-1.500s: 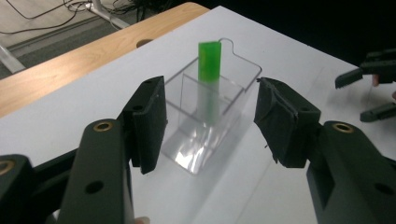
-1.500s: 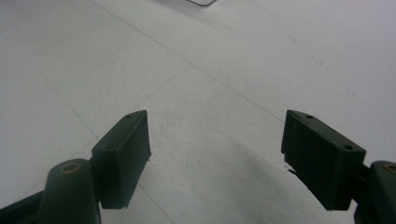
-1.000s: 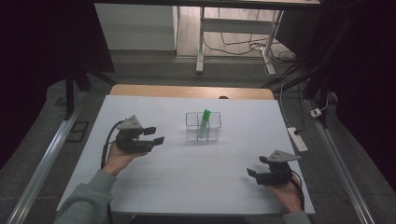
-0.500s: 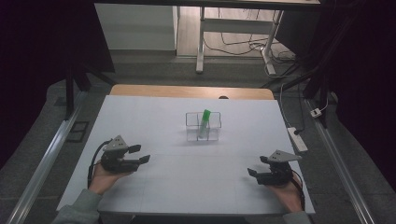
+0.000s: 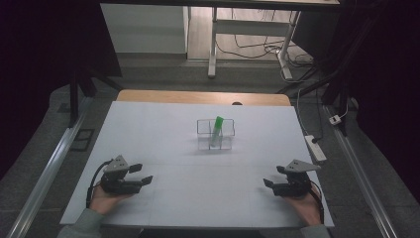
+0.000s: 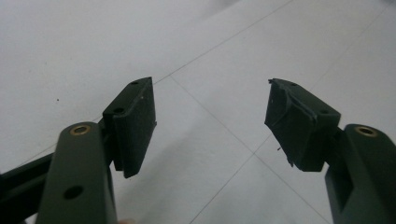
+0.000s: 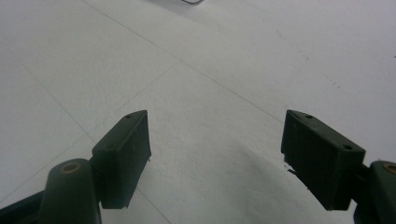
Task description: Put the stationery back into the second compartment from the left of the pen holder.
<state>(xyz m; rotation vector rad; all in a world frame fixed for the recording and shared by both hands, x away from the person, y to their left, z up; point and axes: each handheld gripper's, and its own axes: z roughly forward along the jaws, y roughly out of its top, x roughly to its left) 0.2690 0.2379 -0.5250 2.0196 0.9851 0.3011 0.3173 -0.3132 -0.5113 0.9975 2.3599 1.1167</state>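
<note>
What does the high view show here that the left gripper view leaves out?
High view alone: a green tube leaning in a clear rack mid-table, the right gripper at the near right, and both hands. Left gripper view alone: a close look at the left gripper, whose fingers have just been opening, nothing between them. Both: the white table with its thin lines.

Your left gripper (image 5: pixel 140 174) rests low in your left hand (image 5: pixel 105 197) at the near left, its jaws just opened wider and nothing between them. Your right gripper (image 5: pixel 274 176) sits low at the near right in your right hand (image 5: pixel 303 202), jaws spread wide, empty.
</note>
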